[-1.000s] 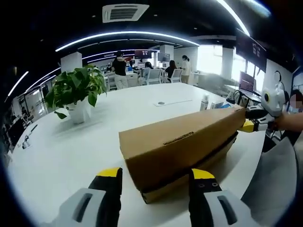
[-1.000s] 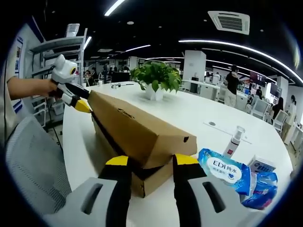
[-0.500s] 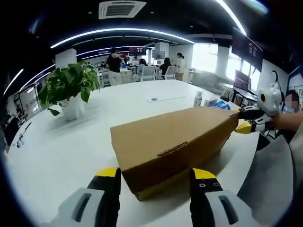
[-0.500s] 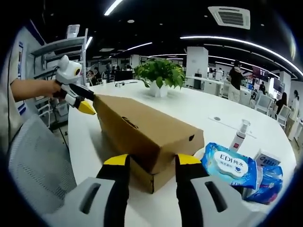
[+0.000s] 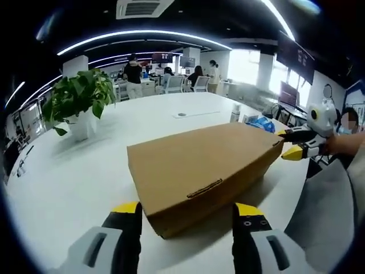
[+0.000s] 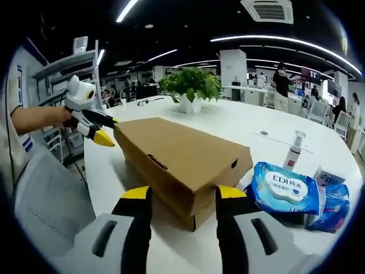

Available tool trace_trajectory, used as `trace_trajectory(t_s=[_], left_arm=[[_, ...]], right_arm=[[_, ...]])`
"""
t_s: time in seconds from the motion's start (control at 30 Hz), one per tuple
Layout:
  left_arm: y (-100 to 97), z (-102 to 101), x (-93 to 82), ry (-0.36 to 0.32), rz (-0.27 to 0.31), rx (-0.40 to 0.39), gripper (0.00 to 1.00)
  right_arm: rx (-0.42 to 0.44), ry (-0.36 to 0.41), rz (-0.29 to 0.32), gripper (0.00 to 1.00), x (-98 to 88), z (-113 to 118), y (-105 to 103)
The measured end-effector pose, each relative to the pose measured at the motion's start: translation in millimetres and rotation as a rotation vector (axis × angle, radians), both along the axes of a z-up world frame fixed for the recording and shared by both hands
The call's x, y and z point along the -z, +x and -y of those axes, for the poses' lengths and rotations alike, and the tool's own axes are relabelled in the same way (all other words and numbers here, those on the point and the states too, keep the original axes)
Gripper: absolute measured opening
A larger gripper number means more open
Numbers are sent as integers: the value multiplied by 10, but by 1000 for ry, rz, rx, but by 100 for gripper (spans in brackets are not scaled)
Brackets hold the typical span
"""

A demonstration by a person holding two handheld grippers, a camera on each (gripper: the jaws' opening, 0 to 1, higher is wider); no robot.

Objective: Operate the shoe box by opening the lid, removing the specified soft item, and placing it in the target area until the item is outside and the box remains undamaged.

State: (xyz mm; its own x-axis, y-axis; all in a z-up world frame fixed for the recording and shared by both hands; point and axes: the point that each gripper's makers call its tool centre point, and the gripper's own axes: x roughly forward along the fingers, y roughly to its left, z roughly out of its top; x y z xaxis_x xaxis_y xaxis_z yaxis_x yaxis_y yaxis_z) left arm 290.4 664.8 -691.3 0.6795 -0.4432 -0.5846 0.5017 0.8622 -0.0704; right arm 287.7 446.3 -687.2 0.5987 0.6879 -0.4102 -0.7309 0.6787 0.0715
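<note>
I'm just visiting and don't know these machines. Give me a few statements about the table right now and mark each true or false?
1. The shoe box lies shut on the white table, lid down. True.
2. A potted plant stands on the table beyond the box. True.
3. The right tool is clamped on a red mug. False: its two yellow-tipped jaws stand apart, one on each side of the near end of the box, gripping nothing.
4. A blue wipes pack lies on the table beside the box. True.
5. The soft item already lies out on the table. False: the box is closed and no removed item is visible.
6. The left tool is shut. False: it is open.
</note>
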Motion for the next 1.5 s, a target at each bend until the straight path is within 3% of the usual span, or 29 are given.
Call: trace_trajectory(t_s=[0.6,1.13,1.5], left_arm=[[39,3,142,1,-5,-32,65],[133,-24,216,26,-8,-70,59],[294,-24,221,38,-12,-75,58]], right_arm=[[22,7,-44,43,138,-10,27],[59,-19,-47,34,222,38,119],[64,-31,-47,35,231,27,306]])
